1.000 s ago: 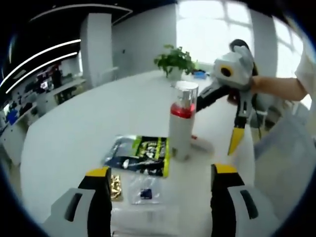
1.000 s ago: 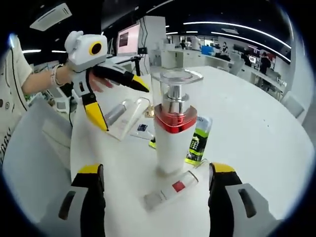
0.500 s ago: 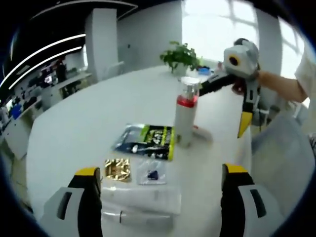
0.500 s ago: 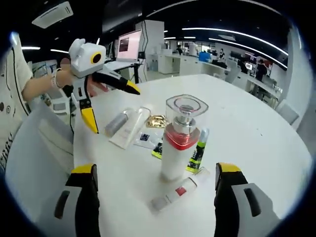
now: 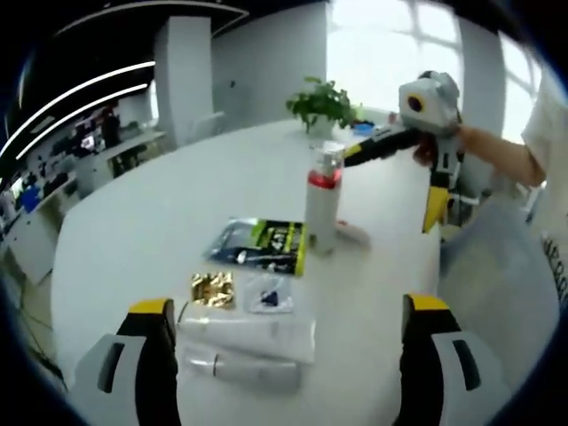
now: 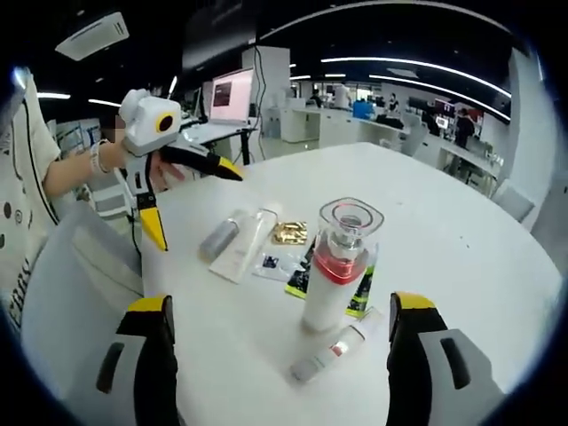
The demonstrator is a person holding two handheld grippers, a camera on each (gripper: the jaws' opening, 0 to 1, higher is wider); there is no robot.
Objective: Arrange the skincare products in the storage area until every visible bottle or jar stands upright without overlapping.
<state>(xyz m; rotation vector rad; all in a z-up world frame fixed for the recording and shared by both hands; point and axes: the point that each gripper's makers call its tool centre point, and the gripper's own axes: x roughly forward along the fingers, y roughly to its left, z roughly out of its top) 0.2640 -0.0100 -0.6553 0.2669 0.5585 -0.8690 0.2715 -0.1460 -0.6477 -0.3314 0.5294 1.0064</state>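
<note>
A white pump bottle (image 5: 321, 200) with a red band and clear cap stands upright on the white table (image 5: 160, 213). It also appears mid-frame in the right gripper view (image 6: 337, 266). A small white tube (image 6: 333, 353) lies flat at its foot, also seen as the tube (image 5: 351, 232). A clear box (image 5: 253, 335) and a silver tube (image 5: 238, 369) lie flat just ahead of my left gripper (image 5: 287, 306), which is open and holds nothing. My right gripper (image 6: 280, 303) is open too, set back from the bottle. Each gripper shows in the other's view, jaws spread: right gripper (image 5: 390, 186), left gripper (image 6: 191, 204).
A green-and-black packet (image 5: 262, 247), a gold sachet (image 5: 213, 288) and a small clear sachet (image 5: 268, 293) lie flat between bottle and box. A potted plant (image 5: 319, 102) stands at the far table edge. A grey chair back (image 6: 62, 284) is beside the table. A person's hands hold both grippers.
Both grippers have drawn back from the pump bottle, which now looks smaller and farther off. More of the flat items shows. The bottle itself stays upright in place.
</note>
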